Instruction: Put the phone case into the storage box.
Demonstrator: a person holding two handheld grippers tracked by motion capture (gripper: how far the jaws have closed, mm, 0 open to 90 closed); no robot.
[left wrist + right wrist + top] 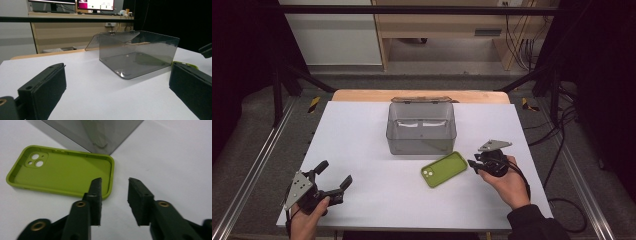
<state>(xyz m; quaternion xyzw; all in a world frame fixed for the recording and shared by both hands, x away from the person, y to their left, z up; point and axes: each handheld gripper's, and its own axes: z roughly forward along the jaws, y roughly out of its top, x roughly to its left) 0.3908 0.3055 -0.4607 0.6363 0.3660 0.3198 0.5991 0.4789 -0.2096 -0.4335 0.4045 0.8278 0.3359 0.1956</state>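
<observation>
A lime-green phone case [444, 169] lies hollow side up on the white table, just in front of the clear grey box's [421, 131] right corner. My right gripper [474, 165] hovers just right of the case. In the right gripper view the jaws [115, 182] stand a little apart with nothing between them, the left one over the case's [62, 170] near end. My left gripper [335, 173] rests at the front left, wide open and empty. In the left gripper view it [117, 75] faces the box [140, 55].
The box is open, its lid [422, 100] hinged back toward the table's far edge. A wooden strip [362, 95] borders the far side of the white table [362, 140]. Metal frame rails [252, 170] run along both sides below it.
</observation>
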